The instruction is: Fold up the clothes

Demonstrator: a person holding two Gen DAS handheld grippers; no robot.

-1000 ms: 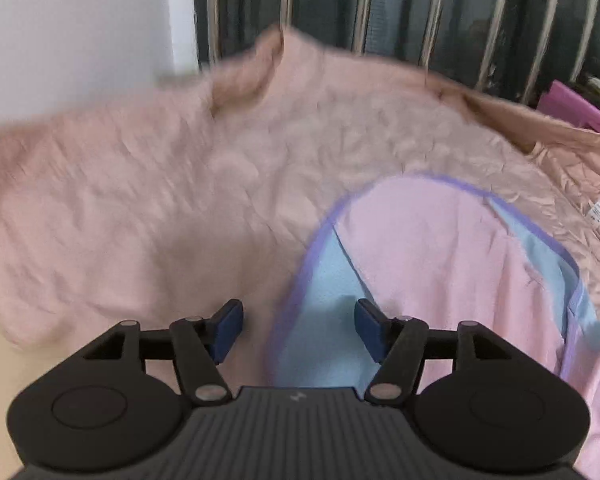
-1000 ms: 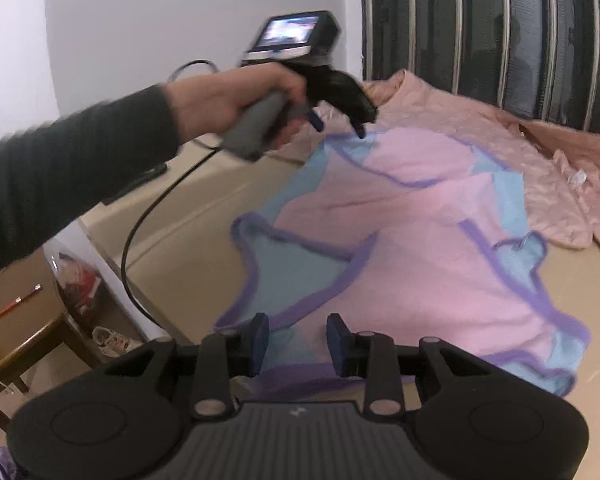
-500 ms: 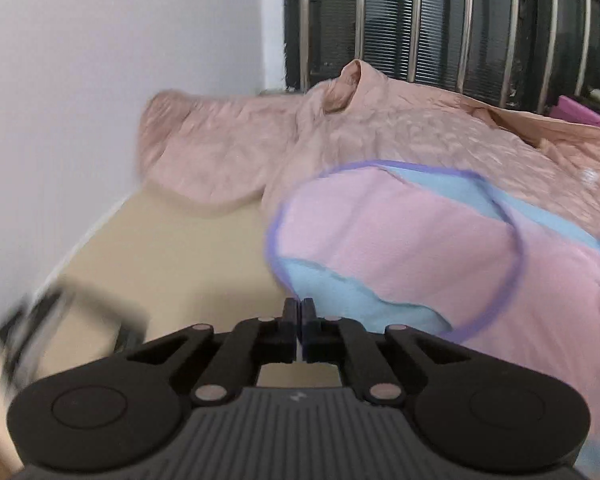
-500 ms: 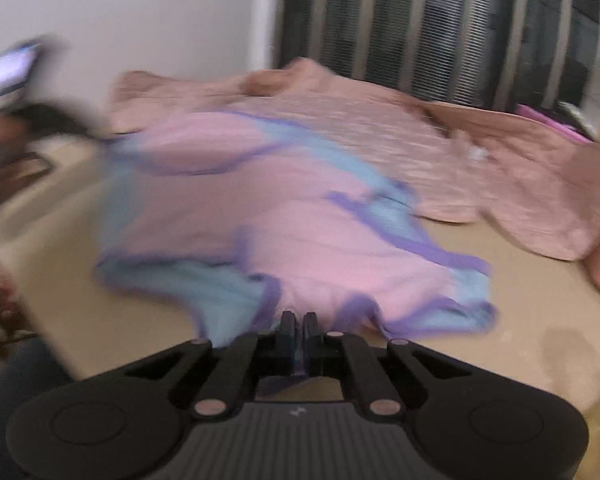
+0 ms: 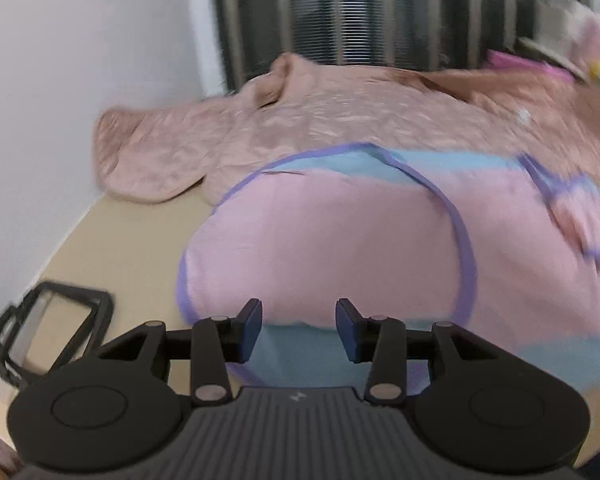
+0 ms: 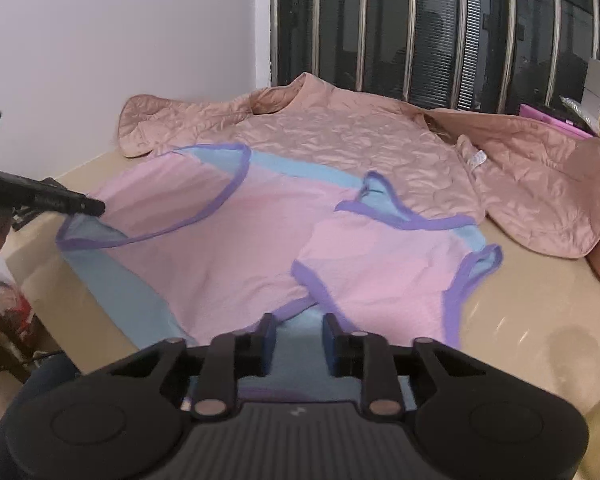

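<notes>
A pink garment (image 5: 340,248) with light blue panels and purple trim lies spread on the beige surface (image 6: 540,312). In the left wrist view my left gripper (image 5: 298,328) hovers at its near left edge. Its jaws are opening, and cloth lies under the gap without the pads pressing it. The right wrist view shows the same garment (image 6: 240,248) with the left gripper (image 6: 94,208) at its far left corner. My right gripper (image 6: 299,340) stands over the near hem. Its jaws are opening too, with blue cloth showing in the narrow gap.
A quilted peach jacket (image 6: 340,136) lies behind the garment, against a barred window (image 6: 420,20). A black frame-like object (image 5: 56,328) rests on the surface at the left, near the white wall. Pink items (image 6: 548,118) sit at the far right.
Both grippers were shut half a second ago and now stand with jaws apart. The left hand has swung left to the garment's corner, and the garment lies flatter and wider.
</notes>
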